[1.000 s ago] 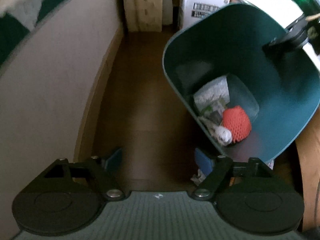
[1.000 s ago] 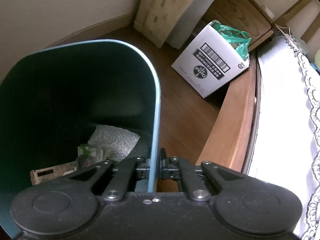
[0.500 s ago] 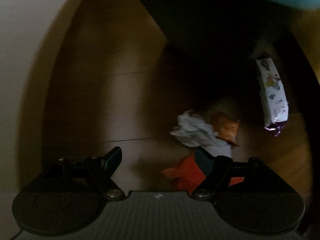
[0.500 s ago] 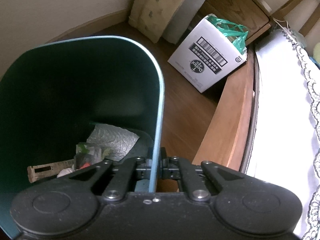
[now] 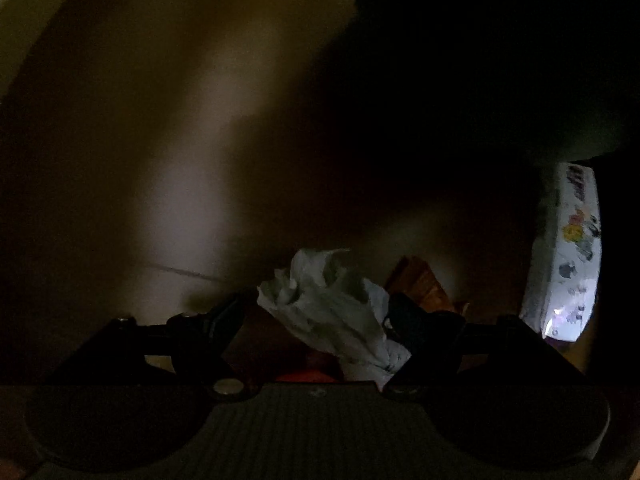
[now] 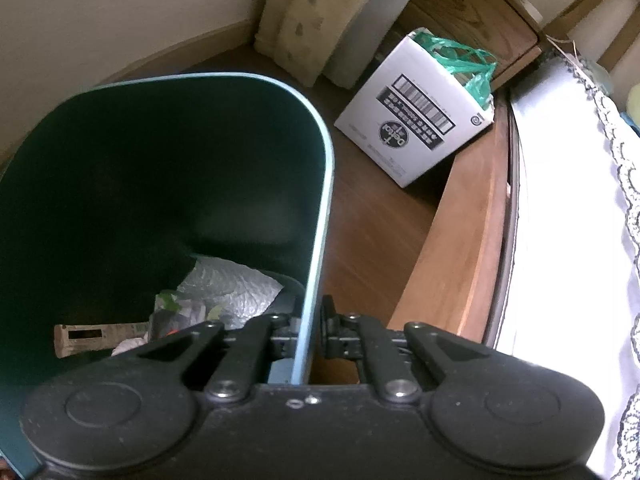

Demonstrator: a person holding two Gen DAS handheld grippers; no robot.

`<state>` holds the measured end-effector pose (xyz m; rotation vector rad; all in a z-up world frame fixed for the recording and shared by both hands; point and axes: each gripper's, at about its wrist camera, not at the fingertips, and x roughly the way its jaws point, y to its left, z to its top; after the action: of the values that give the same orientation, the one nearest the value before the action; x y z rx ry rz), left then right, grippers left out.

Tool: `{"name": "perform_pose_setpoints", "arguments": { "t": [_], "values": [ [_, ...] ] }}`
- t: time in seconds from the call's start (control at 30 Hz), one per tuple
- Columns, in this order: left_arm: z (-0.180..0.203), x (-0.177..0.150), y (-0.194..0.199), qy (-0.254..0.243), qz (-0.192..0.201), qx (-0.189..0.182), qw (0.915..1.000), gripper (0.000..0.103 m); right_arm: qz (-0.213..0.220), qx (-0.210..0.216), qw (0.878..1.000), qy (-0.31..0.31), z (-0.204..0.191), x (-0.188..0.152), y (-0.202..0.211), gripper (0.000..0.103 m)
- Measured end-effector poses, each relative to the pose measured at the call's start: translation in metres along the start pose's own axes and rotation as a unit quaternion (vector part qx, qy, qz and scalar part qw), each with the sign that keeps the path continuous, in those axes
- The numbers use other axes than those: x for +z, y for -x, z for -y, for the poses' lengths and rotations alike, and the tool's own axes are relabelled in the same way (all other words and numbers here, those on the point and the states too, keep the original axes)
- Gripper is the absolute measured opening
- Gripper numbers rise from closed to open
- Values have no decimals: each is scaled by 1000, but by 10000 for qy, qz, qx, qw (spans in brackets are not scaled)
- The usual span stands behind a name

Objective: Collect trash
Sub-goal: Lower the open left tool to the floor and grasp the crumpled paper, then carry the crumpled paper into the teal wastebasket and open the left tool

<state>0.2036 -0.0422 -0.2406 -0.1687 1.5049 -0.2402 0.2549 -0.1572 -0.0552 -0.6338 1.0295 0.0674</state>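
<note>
At lower centre of the dark left wrist view, a crumpled white tissue (image 5: 336, 312) lies on the floor between the wide-spread left tongs (image 5: 316, 316); a printed wrapper (image 5: 568, 256) lies at right. The right tongs (image 6: 310, 324) pinch the green bin's rim (image 6: 316, 248).

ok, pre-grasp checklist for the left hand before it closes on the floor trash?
1. Left gripper jaws open: ok.
2. Crumpled white paper between the jaws: ok.
3. Pads touching the paper: cannot tell, too dark.
4. Orange scrap clear of the grasp: cannot tell.
5. Right gripper shut on the green bin rim: ok.
6. Printed wrapper left on the floor: not ok, still to collect.
</note>
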Motion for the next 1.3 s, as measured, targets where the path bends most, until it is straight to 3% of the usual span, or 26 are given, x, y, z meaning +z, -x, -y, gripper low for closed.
{"name": "perform_pose_setpoints", "arguments": {
  "t": [0.07,0.1,0.17,0.23,0.4,0.77,1.07,1.3],
  "values": [
    [1,-3,-1,-55,27,-17,10000,72,11,64,10000,-61,3,0,-1,5],
    [1,-4,-2,-65,-3,-41,10000,60,16,67,10000,-58,3,0,-1,5],
    [0,-2,-3,52,-53,-139,9999,53,21,62,10000,-66,2,1,-1,5],
    [-3,-1,-2,151,-53,-220,9996,39,25,79,9999,-88,3,0,-1,5],
    [-2,1,6,117,-8,-193,9997,21,4,96,9998,-178,6,0,-3,5],
    [-14,1,67,331,472,156,9982,18,10,98,9996,-247,8,0,-2,5],
    [-17,-6,158,255,1094,632,9917,18,105,70,9999,-56,-2,-1,4,5],
    [-12,-14,231,379,1751,617,9819,18,98,106,9998,131,-10,-5,12,7]
  ]
}}
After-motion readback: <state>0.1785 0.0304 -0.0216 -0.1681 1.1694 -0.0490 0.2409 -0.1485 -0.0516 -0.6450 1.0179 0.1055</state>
